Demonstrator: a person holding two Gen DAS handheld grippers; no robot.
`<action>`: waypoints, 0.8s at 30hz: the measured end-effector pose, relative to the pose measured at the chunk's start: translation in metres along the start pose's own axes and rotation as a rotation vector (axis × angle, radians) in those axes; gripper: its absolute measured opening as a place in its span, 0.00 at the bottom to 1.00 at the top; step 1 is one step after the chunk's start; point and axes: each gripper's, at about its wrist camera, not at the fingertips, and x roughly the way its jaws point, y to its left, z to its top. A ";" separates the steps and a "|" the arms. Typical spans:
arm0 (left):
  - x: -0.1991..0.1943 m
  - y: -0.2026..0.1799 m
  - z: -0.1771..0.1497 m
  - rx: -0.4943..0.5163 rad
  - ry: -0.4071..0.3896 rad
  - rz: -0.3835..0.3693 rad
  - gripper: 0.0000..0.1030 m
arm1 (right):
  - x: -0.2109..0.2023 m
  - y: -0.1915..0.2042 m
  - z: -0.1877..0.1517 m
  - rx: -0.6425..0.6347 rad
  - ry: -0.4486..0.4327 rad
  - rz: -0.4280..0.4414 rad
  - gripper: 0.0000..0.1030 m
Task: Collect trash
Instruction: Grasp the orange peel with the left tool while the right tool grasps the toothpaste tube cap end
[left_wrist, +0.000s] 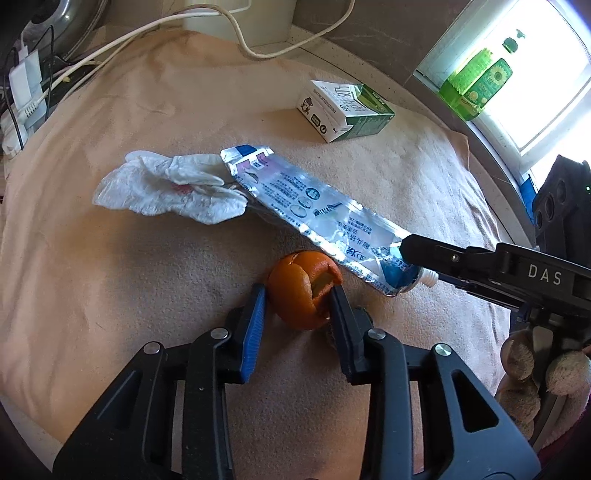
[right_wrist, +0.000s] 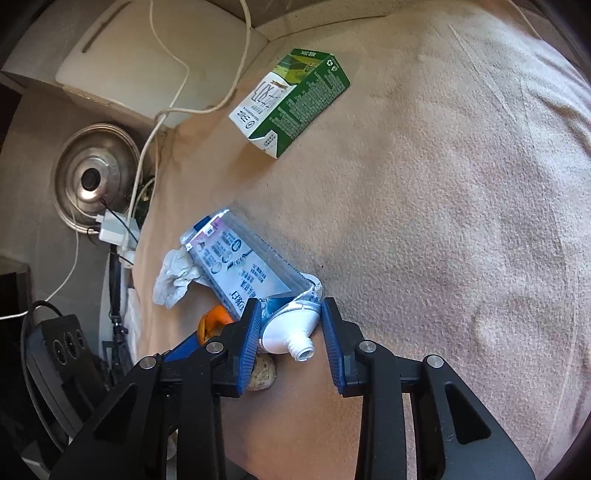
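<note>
An orange peel (left_wrist: 301, 291) lies on the beige cloth (left_wrist: 129, 266), and my left gripper (left_wrist: 297, 295) is shut on it. A squeezed silver toothpaste tube (left_wrist: 314, 210) lies diagonally behind it. My right gripper (right_wrist: 290, 314) is shut on the tube's white neck end (right_wrist: 291, 328); it also shows in the left wrist view (left_wrist: 424, 254), reaching in from the right. A crumpled white tissue (left_wrist: 170, 188) lies by the tube's flat end. A green and white carton (left_wrist: 343, 110) lies farther back. The peel shows in the right wrist view (right_wrist: 210, 325) beside the left finger.
White cables (left_wrist: 229, 33) and a power adapter (left_wrist: 26, 81) lie at the cloth's far left edge. A metal pot lid (right_wrist: 92, 177) and a black power strip (right_wrist: 62, 350) sit left of the cloth. Green bottles (left_wrist: 480, 81) stand at the window.
</note>
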 end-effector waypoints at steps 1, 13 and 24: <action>-0.002 0.001 -0.001 -0.002 -0.005 -0.001 0.33 | -0.002 0.002 0.000 -0.010 -0.008 -0.002 0.28; -0.025 0.013 -0.009 -0.014 -0.041 -0.001 0.31 | -0.014 0.009 0.004 -0.092 -0.077 -0.048 0.19; -0.058 0.024 -0.031 -0.011 -0.077 0.004 0.30 | -0.032 0.014 -0.002 -0.133 -0.129 -0.064 0.18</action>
